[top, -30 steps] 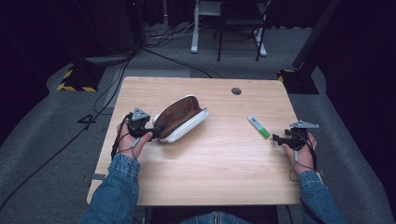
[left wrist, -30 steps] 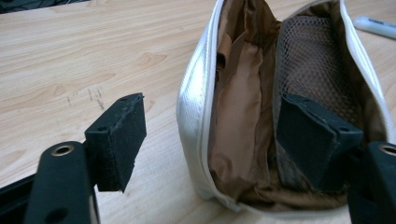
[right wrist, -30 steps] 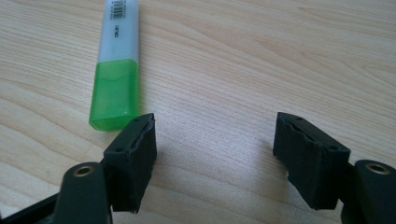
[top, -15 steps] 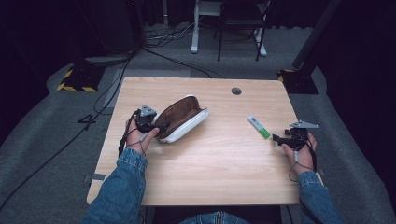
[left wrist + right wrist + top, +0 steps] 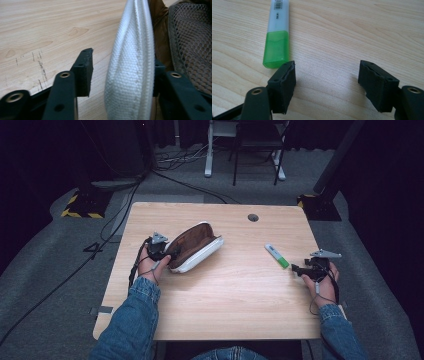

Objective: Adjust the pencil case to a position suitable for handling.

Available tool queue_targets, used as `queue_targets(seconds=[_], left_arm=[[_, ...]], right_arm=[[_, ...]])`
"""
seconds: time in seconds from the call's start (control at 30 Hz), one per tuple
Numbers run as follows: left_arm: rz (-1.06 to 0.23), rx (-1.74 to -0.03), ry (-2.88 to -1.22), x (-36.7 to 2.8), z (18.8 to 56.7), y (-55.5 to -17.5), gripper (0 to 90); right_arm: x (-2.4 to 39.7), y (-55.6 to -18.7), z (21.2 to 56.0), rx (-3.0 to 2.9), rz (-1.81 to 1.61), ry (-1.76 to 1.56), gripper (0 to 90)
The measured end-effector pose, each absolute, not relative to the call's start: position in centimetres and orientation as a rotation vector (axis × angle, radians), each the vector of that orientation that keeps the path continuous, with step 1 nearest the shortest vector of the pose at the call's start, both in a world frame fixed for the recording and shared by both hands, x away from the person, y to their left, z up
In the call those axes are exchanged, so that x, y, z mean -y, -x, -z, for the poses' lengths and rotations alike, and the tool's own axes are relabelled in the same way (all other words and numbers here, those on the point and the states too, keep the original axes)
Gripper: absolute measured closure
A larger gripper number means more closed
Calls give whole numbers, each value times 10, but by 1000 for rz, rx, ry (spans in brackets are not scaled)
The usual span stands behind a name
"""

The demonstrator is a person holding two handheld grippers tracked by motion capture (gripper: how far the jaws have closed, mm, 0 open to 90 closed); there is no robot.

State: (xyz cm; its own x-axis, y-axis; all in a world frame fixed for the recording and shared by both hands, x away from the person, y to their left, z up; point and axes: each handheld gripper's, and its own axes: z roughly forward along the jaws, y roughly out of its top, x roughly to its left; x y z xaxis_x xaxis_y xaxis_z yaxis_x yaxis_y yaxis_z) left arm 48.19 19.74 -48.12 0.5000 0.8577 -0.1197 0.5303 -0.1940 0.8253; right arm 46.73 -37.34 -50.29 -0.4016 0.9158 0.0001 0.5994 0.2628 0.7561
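Left gripper (image 5: 161, 251) moved fwd, jaws now astride white pouch (image 5: 194, 247) rim, right gripper (image 5: 306, 269) jaws open nr highlighter (image 5: 276, 255)

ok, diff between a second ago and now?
The left gripper has moved forward to the open pencil case; its jaws now straddle the white rim, open and not closed on it. The left forearm came forward with it. The case itself did not shift. The right gripper stayed put, open, just short of the green highlighter, which has not moved.
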Motion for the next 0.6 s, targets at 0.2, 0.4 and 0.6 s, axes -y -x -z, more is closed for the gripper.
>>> queue_targets(seconds=[0.2, 0.4, 0.6], left_arm=[[-425, -1134, -1858, -197, 482, -483, 703], [-368, -1134, -1850, -198, 481, -484, 806], [-349, -1134, -1841, -198, 481, -485, 829]], right_arm=[[373, -466, 503, -2102, -960, -1370, 310], [373, -466, 503, -2102, -961, -1369, 310], [373, -466, 503, -2102, -961, -1369, 309]])
